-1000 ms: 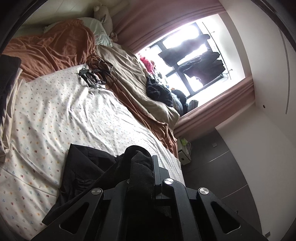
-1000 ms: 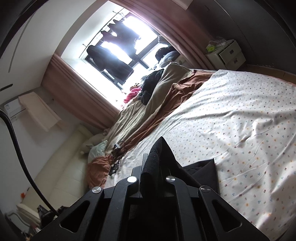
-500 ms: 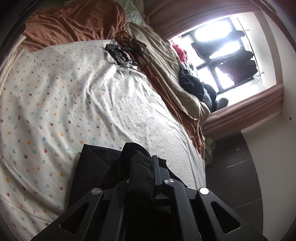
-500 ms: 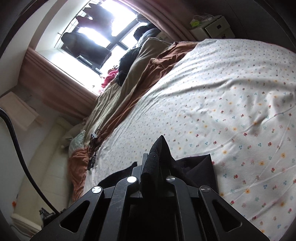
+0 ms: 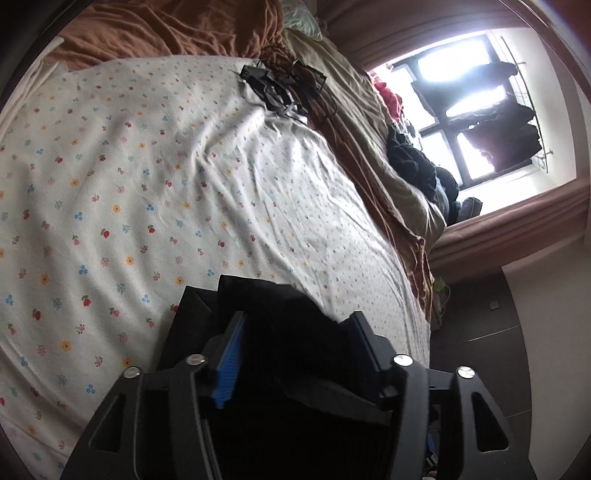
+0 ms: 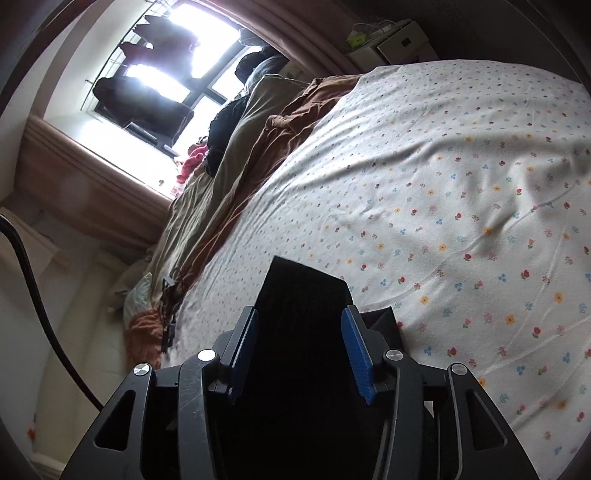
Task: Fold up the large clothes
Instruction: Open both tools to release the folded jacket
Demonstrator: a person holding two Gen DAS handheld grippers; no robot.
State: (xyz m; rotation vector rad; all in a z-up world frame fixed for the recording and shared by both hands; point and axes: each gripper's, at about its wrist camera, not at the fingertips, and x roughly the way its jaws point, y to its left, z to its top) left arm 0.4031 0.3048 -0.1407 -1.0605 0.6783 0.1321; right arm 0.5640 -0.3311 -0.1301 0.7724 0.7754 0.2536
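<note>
A black garment [image 5: 258, 295] lies folded on the flowered bed sheet [image 5: 147, 184], close under both cameras. My left gripper [image 5: 297, 321] hangs just over it with its jaws opening; the cloth runs between the blue pads [image 5: 227, 362], which stand clear of it. In the right wrist view the same black garment [image 6: 303, 284] forms a flat folded edge on the sheet [image 6: 443, 184]. My right gripper [image 6: 300, 314] straddles that edge, its jaws also opening, and its pads [image 6: 356, 350] do not press the cloth.
A brown blanket [image 5: 166, 33] and a beige duvet [image 5: 369, 122] are bunched along the bed's far side. Black cables and small devices [image 5: 284, 88] lie on the sheet. Dark clothes [image 5: 413, 162] are piled by the window [image 5: 461, 92]. A white nightstand [image 6: 399, 40] stands past the bed.
Both grippers came down toward the bed with the black cloth pinched in them. Their jaws have now spread, and the cloth has dropped flat onto the sheet.
</note>
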